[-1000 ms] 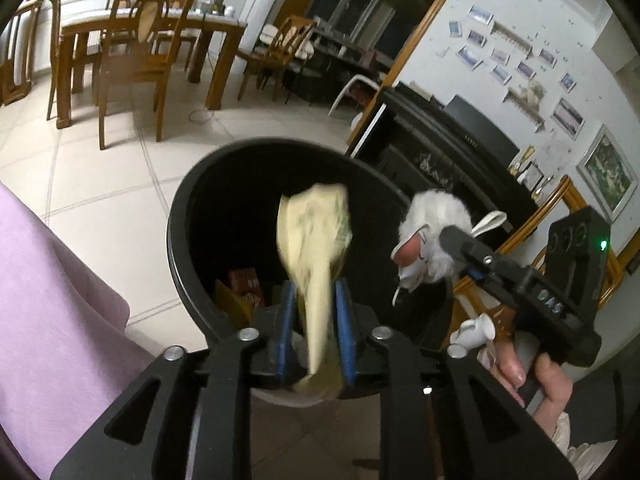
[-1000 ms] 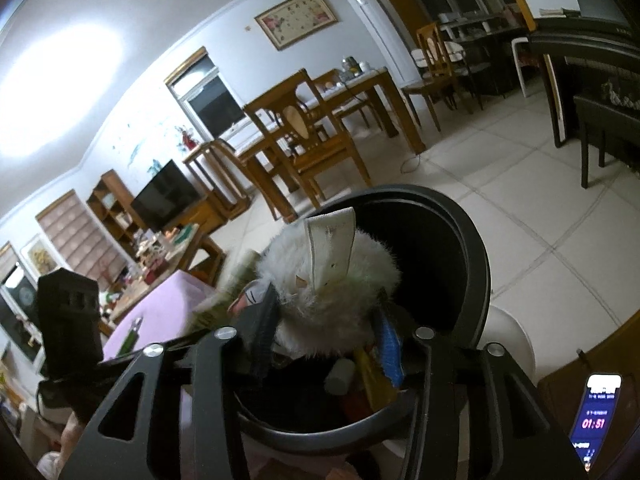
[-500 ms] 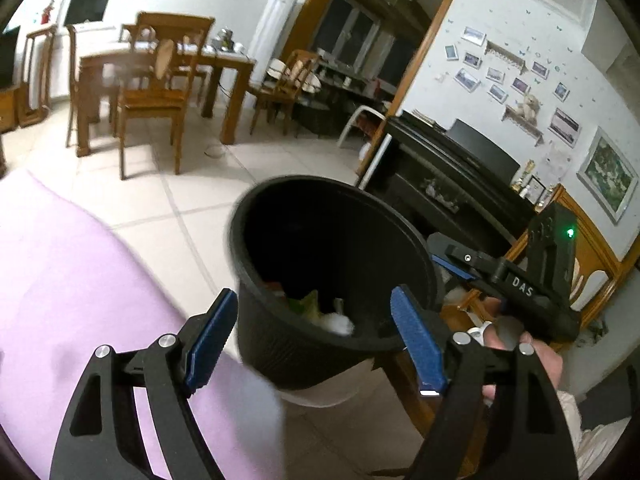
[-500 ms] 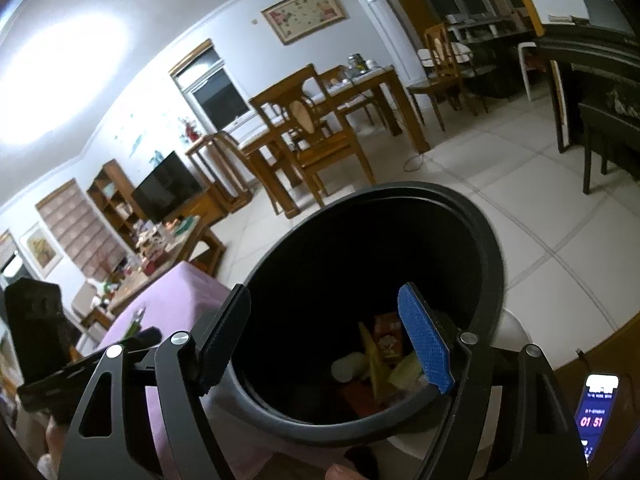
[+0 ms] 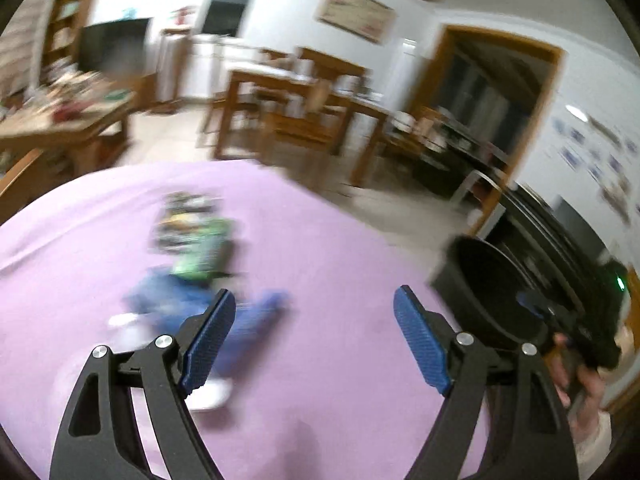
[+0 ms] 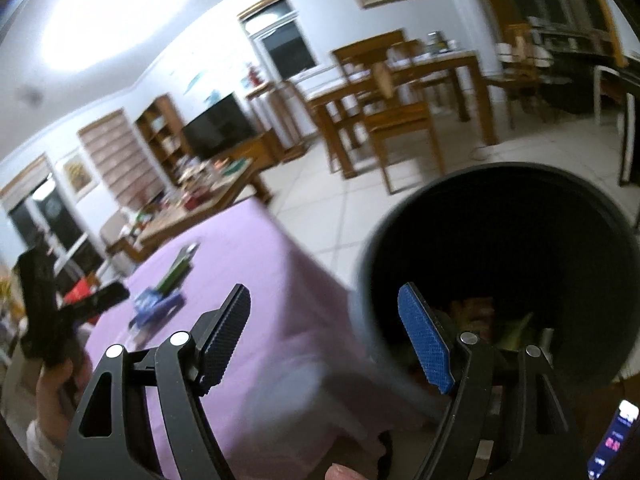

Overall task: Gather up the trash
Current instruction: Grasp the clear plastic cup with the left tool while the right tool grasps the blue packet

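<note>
On the purple tablecloth (image 5: 320, 248), a blurred green-and-black packet (image 5: 192, 240) and a blue wrapper (image 5: 160, 300) lie touching, ahead of the left gripper (image 5: 316, 336), whose 2 jaws are spread wide with nothing between them. Farther right, the right gripper (image 6: 324, 340) also has its jaws spread and bare, in front of the black bin (image 6: 500, 264) standing just beside the table edge, with trash dimly visible inside.

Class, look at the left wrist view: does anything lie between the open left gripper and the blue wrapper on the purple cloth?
Nothing visible does. The left gripper, open, faces the blue wrapper across bare purple cloth; the green packet lies beyond it.
</note>
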`<state>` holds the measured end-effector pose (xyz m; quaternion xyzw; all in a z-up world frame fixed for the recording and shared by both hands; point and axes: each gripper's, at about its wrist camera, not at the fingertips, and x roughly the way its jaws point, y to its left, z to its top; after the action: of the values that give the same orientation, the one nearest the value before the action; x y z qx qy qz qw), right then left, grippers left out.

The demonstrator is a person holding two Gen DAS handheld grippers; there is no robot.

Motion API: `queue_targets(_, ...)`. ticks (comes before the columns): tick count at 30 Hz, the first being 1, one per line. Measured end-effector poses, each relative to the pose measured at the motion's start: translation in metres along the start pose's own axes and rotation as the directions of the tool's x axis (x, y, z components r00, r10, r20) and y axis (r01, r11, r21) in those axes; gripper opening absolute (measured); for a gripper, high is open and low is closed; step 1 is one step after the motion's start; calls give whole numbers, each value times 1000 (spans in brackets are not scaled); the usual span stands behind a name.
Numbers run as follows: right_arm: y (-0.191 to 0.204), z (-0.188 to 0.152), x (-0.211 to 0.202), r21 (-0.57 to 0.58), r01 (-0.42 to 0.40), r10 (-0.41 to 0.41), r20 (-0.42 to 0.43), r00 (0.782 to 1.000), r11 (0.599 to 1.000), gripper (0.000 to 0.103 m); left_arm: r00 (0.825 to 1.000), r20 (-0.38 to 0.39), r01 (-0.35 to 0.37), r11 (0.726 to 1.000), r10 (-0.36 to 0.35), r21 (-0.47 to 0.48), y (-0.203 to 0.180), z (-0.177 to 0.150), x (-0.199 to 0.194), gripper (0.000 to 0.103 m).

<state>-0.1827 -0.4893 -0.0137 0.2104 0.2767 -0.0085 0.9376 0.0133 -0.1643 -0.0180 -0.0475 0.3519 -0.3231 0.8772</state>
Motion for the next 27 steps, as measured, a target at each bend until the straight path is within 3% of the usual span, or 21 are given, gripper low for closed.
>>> queue_targets(2, 21, 3, 13, -34, -25, 24, -23, 999, 999, 76, 999, -8, -46, 998, 46, -51, 28, 4, -2, 79)
queue_targets(4, 46, 4, 30, -69, -61, 58, -56, 997, 996, 76, 995, -43, -90, 992, 87, -86, 52, 6, 2, 66)
queue_targets(6, 70, 7, 45, -99, -91, 83, -81, 993, 991, 76, 992, -78, -105, 989, 98, -101, 69, 7, 8, 64)
queue_targets(13, 158, 14, 92, -229, -179, 145, -156, 977, 957, 76, 973, -185, -150, 987, 138, -54, 89, -3, 21, 58)
queue_targets(18, 225, 12, 134, -340, -244, 176, -218, 960, 908, 76, 966, -185, -177, 984, 179, 29, 89, -11, 20, 58)
queue_targets(22, 265, 6, 172, -410, -263, 154, -281, 947, 873, 76, 954, -178, -222, 967, 242, 126, 80, -16, 24, 58)
queue_targets(27, 286, -10, 213, -477, -237, 69, -343, 937, 846, 76, 950, -184, -221, 961, 251, 167, 80, -19, 23, 54)
